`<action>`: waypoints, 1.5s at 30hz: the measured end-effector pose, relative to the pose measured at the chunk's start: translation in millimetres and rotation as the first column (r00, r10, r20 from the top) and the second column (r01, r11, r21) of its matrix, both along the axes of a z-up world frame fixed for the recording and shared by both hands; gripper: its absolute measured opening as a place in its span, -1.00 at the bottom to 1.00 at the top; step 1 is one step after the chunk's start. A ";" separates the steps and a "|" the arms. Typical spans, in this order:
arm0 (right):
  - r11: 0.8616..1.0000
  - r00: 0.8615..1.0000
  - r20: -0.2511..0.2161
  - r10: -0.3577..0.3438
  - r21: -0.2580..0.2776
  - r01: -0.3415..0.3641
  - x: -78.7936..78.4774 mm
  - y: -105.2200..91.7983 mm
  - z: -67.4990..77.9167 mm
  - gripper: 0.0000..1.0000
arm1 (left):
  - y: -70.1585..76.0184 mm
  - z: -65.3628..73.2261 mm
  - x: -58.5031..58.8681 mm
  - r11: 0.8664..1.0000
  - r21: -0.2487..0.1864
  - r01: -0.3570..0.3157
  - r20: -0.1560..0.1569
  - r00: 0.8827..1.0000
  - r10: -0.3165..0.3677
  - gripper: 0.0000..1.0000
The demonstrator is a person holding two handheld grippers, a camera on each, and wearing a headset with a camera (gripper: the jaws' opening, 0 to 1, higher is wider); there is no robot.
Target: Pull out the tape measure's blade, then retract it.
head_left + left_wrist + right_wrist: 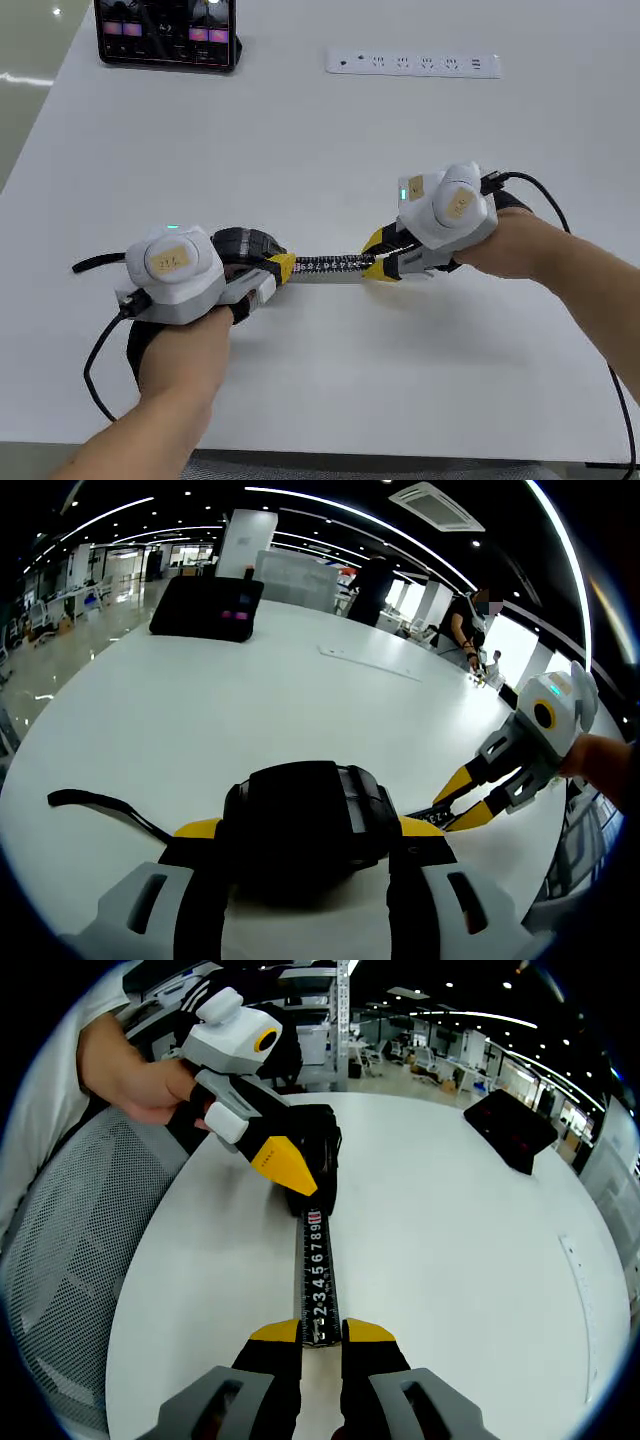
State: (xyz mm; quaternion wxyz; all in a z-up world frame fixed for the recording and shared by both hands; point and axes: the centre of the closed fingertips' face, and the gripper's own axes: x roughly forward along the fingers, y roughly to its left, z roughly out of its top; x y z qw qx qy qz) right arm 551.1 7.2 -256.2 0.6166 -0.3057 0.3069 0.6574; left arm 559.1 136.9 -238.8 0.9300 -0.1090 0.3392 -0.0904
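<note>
A black tape measure [248, 244] lies on the white table [300, 150], and my left gripper [278, 268] is shut on its case. In the left gripper view the case [300, 800] sits between the yellow-tipped jaws of the left gripper [310, 832]. A short length of the blade [330, 265] runs right from the case, and my right gripper [378, 255] is shut on its end. In the right gripper view the numbered blade [318, 1280] stretches from the right gripper [322, 1332] to the case [322, 1155], where the left gripper [285, 1165] holds it.
A black tablet [167, 32] stands at the table's far left and a white power strip [412, 63] lies at the far right. The tape measure's black wrist strap [95, 263] trails left. A mesh chair [70, 1260] stands by the table edge. People stand in the background.
</note>
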 end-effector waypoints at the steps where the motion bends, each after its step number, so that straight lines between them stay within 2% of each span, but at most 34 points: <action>1: 1.000 1.000 -0.002 -0.001 0.001 0.001 -0.2 1.7 0.3 -0.78 | 0.0 0.1 0.1 1.000 -0.002 0.000 0.000 1.000 0.000 0.22; 32: 0.997 1.000 -0.026 0.000 0.083 0.002 -3.7 55.6 1.0 -0.78 | 4.5 -2.5 4.7 0.999 -0.042 -0.010 0.002 1.000 0.010 0.22; 45: 0.994 0.998 -0.055 -0.009 0.112 0.015 -6.1 72.1 1.0 -0.78 | 4.5 -1.6 4.1 0.999 -0.053 -0.012 0.003 1.000 0.012 0.22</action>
